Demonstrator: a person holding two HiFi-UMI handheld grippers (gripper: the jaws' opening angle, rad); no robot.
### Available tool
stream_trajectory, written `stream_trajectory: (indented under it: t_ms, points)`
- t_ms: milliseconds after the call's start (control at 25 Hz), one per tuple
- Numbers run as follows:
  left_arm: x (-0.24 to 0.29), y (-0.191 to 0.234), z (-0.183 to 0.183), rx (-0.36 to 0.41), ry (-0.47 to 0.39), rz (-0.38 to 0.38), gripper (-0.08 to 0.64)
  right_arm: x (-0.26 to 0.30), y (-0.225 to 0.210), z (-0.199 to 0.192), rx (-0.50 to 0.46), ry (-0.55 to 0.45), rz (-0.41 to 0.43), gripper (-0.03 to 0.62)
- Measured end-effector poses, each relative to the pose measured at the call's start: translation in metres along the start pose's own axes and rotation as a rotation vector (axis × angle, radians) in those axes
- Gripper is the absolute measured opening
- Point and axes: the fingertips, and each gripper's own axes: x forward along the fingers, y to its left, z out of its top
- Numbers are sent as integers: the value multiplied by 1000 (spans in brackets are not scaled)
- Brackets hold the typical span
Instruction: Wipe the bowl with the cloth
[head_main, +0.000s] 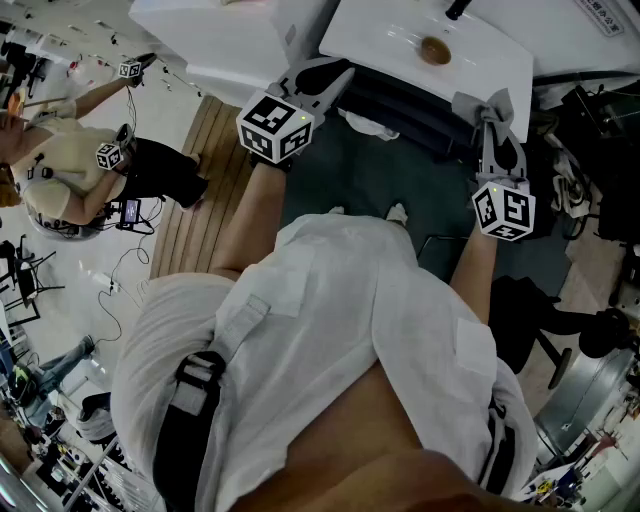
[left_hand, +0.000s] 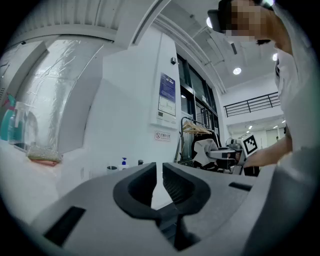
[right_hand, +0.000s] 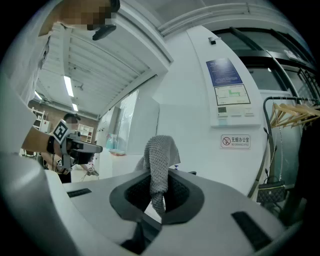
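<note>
The top of the white table (head_main: 380, 40) is open around the bowl (head_main: 434, 49). The dark floor (head_main: 400, 170) in front is passable. An office chair (head_main: 545, 325) obstructs the right side.

A white surface (head_main: 480, 60) runs along the top of the head view, carrying a small brown bowl (head_main: 434, 49) near its front edge, while below it a dark floor mat (head_main: 400, 180) lies beside a wooden strip (head_main: 205, 170)
</note>
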Motion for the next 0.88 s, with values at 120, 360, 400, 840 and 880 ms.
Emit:
stream_trajectory:
  t_ms: [120, 360, 400, 840, 880]
  points:
    - [2, -2, -2, 1, -2, -1, 44, -1, -1, -3, 2, -3, -3, 40]
    - [2, -3, 0, 3, -2, -5, 40, -1, -1, 0, -3, 0, -4, 40]
    - [2, -3, 0, 4, -2, -5, 40, 0, -1, 0, -3, 0, -3, 40]
    - [-2, 10, -5, -9, 3, 14, 40, 11, 3, 2, 30, -31, 21, 41]
    - [-2, 11, -6, -11, 5, 16, 40, 13, 3, 0, 25, -25, 27, 41]
